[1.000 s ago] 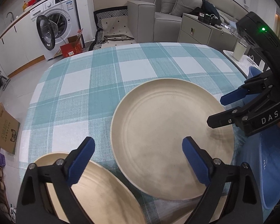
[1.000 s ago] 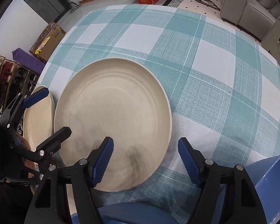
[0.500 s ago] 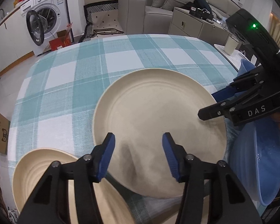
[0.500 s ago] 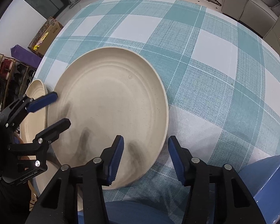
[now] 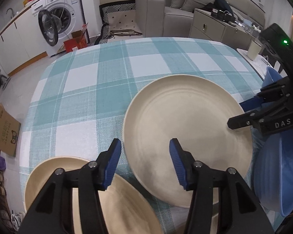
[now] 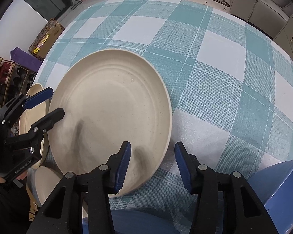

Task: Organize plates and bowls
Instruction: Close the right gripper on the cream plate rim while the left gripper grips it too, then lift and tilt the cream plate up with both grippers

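A large cream plate (image 5: pixel 185 132) (image 6: pixel 111 113) lies flat on the checked tablecloth. My left gripper (image 5: pixel 144 156) (image 6: pixel 46 107) points down at the plate's left rim. One finger is outside the rim and one is over the plate, with the jaws partly narrowed and not pressing on it. My right gripper (image 6: pixel 153 161) (image 5: pixel 242 113) stands astride the opposite rim the same way, its pads also clear of it. A cream bowl (image 5: pixel 48 177) (image 6: pixel 34 95) sits just left of the plate, under the left gripper.
A blue bowl (image 5: pixel 273 175) (image 6: pixel 283 187) sits at the table's near right edge, with another blue one (image 6: pixel 146 222) under the right gripper. A second cream dish (image 6: pixel 46 181) lies near the left gripper. The far half of the tablecloth (image 5: pixel 146 66) holds nothing.
Both grippers' jaws have narrowed from wide apart to a smaller gap, each now straddling the large plate's rim. The plate lies where it was.
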{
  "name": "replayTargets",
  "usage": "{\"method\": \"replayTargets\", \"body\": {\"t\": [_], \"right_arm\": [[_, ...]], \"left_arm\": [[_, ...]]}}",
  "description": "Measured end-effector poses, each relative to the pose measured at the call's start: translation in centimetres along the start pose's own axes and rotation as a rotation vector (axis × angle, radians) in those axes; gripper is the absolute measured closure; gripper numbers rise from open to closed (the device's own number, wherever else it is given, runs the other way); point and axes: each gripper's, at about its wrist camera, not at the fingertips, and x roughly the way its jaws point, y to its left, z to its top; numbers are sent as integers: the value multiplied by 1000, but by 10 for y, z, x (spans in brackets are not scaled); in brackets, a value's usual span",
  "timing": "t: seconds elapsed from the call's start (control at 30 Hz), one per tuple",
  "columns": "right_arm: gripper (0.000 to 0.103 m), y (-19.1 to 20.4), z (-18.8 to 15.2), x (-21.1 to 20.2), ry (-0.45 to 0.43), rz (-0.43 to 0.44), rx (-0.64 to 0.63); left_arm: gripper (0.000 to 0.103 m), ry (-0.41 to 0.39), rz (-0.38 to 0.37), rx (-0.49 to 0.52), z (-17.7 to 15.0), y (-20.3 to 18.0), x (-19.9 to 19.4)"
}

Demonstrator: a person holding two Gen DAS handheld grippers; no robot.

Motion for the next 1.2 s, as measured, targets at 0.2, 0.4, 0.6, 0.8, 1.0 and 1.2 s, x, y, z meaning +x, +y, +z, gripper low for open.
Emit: {"method": "replayTargets", "body": {"t": [0.2, 0.4, 0.6, 0.8, 1.0, 1.2], "right_arm": [[56, 3, 0, 5, 12, 7, -12], [62, 6, 1, 6, 16, 0, -17], [63, 5, 2, 7, 1, -14, -6], [69, 7, 3, 8, -13, -52, -12], [76, 7, 3, 8, -25, -77, -13], [79, 10, 5, 1, -52, -88, -15]], "left_arm": [[52, 55, -10, 28, -6, -6, 14], [52, 69, -32, 30, -9, -10, 13], [54, 61, -25, 19, -8, -11, 13], [62, 55, -4, 9, -6, -10, 13], [65, 61, -18, -9, -6, -8, 11], [65, 41, -8, -17, -3, -5, 3]]}}
